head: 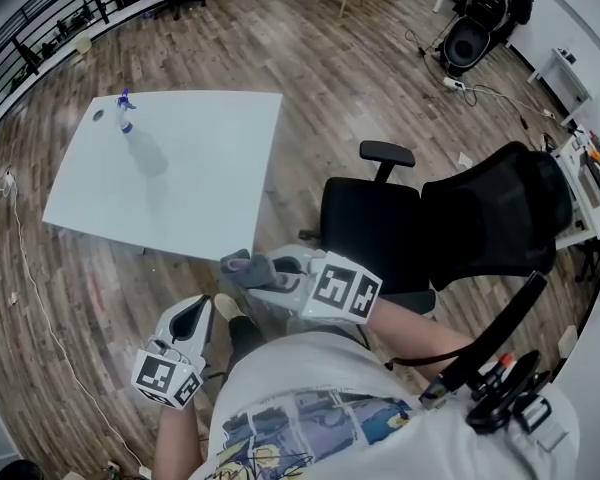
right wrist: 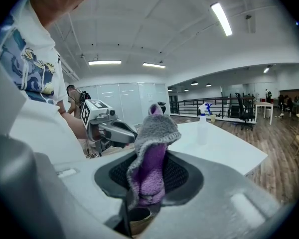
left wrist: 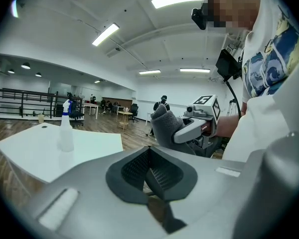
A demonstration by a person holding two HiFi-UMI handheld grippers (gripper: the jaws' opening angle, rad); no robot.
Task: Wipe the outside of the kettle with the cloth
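1. Carrying the cloth (right wrist: 152,153) looks like the step in hand. The right gripper (right wrist: 149,183) has its jaws clamped on this grey-and-purple cloth, which stands up out of them in a folded tuft.
2. The left gripper (left wrist: 152,176) has its jaws pressed together with nothing between them. It hangs just beside the right one, in front of the person's shirt.
3. The kettle shows in no view. The white table (head: 210,188) lies ahead, well apart from both grippers, and bears only a spray bottle (head: 126,113) near its far left corner. A black chair (head: 380,218) stands to the table's right.
4. Doing this well probably means finding the kettle first. The grip on the cloth should stay firm meanwhile, since only a narrow part of it sits between the pads.
5. A broad, free fold of cloth should face outward, so that fabric rather than the jaw tips meets the kettle's wall.
6. The empty left gripper seems best kept for steadying the kettle by its handle or base while the right one wipes. For that its jaws would have to part.
7. The chair stands near the way to the table, so a loose corner of cloth could catch on its armrest.
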